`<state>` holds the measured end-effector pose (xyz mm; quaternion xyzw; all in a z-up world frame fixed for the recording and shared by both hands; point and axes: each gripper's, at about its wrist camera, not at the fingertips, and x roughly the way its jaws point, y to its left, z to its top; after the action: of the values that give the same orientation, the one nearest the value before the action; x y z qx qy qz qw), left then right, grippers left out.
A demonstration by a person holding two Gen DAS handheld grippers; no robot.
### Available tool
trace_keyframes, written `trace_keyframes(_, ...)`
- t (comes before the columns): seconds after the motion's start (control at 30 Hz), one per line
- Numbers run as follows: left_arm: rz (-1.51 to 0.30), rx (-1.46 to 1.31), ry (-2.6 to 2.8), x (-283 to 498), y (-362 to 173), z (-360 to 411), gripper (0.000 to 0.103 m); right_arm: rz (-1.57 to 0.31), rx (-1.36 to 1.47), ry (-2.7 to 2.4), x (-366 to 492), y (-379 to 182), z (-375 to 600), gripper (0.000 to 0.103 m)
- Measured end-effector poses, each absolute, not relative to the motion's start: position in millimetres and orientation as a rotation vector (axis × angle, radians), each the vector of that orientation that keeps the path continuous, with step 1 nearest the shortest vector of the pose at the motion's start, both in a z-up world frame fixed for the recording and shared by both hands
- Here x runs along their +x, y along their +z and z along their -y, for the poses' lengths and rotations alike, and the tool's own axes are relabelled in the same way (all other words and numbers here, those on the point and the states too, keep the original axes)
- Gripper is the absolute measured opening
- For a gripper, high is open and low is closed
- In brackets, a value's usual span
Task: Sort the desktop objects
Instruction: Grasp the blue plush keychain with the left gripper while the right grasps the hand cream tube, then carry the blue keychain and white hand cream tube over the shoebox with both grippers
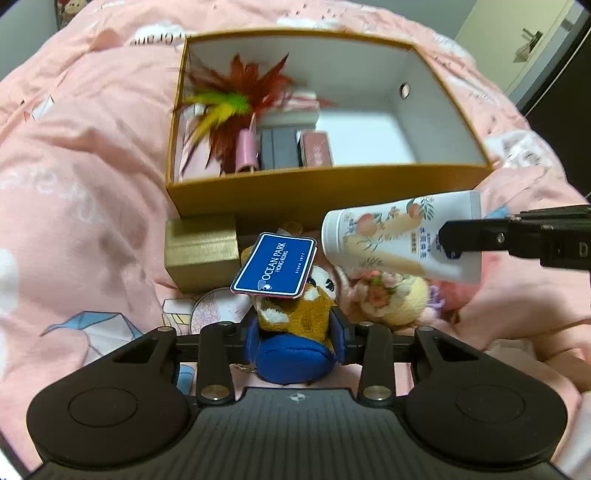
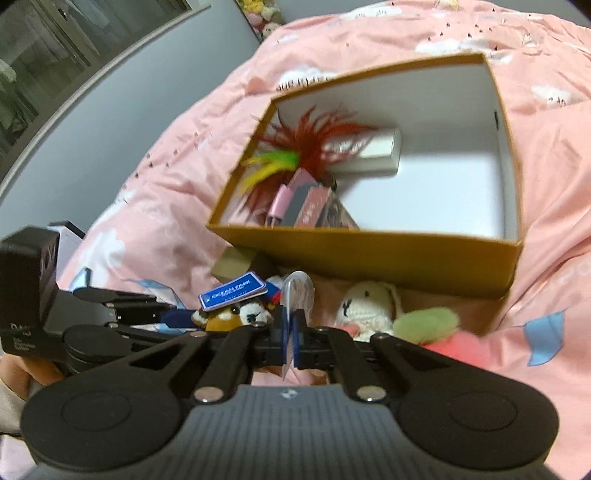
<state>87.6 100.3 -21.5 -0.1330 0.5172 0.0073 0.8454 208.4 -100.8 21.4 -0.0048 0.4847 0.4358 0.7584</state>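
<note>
Left wrist view, left gripper [image 1: 293, 325] clamped around red panda plush [image 1: 295, 314], right gripper [image 1: 448, 242] at three o'clock pinching lotion tube [image 1: 391, 232], storage box [image 1: 332, 192] at twelve.

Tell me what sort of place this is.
Most likely a bedroom: everything lies on a pink printed quilt that bulges like bedding, soft toys are piled at the far wall, and a door stands to one side.
</note>
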Motion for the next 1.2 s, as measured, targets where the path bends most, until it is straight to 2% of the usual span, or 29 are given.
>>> trace_keyframes(0.37,-0.908,-0.272,-0.055,73,51,-97,0.043,-0.967,0.037,0.952,214,66,136,0.002)
trace_keyframes(0.63,-0.746,-0.233,-0.058,104,83,-90,0.043,-0.858,0.019,0.892,230,99,148,0.002)
trace_keyframes(0.8,-0.707,-0.188,-0.067,137,77,-75,0.043,-0.835,-0.005,0.837,252,102,147,0.002)
trace_keyframes(1.2,-0.820,-0.213,-0.061,200,11,-65,0.043,-0.864,-0.055,0.772,300,82,131,0.002)
